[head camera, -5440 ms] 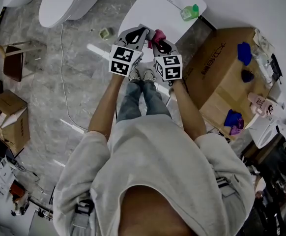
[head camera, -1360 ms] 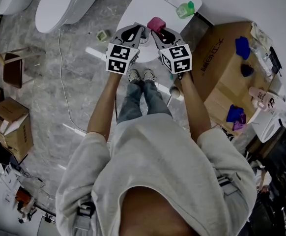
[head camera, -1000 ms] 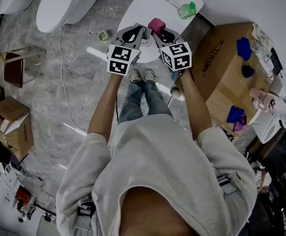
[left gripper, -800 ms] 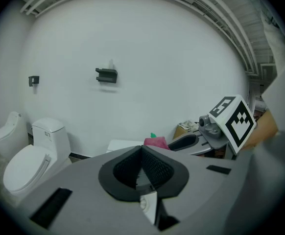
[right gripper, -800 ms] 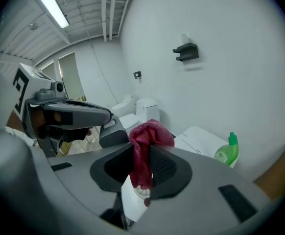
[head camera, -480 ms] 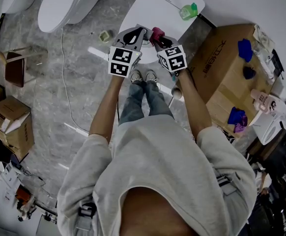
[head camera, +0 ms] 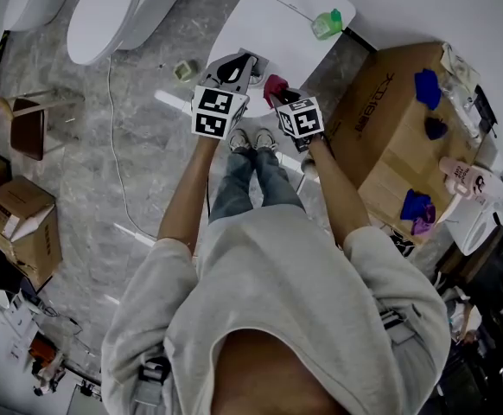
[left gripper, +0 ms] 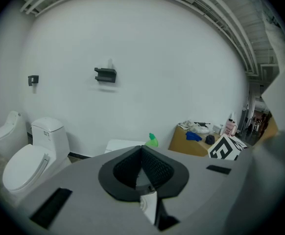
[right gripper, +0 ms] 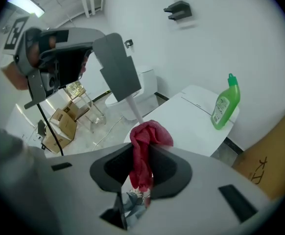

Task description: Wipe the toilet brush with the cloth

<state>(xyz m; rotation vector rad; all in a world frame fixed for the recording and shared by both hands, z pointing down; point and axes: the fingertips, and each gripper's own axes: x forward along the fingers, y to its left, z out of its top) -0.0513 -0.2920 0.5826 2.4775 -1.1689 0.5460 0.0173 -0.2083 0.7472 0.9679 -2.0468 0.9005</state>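
Note:
My left gripper [head camera: 250, 59] is shut on the white handle of the toilet brush [right gripper: 132, 109]; a white bit of it shows under the jaws [left gripper: 150, 207]. In the right gripper view that handle runs down from the left gripper [right gripper: 114, 65] to the red cloth [right gripper: 145, 141]. My right gripper [right gripper: 142, 148] is shut on this cloth, which bunches up above the jaws and touches the handle. From the head view the cloth [head camera: 275, 86] sits between the two grippers, right gripper [head camera: 279, 95] just right of the left one. The brush head is hidden.
A white tabletop [head camera: 295, 3] with a green bottle [head camera: 327, 22] lies ahead. A white toilet [head camera: 117, 15] stands far left. A big cardboard box [head camera: 390, 119] with blue cloths and bottles is on the right; cartons [head camera: 14, 223] and a floor cable [head camera: 113, 145] are on the left.
My right gripper has drawn back toward the person with the cloth, sliding along the handle. The left gripper has stayed almost still.

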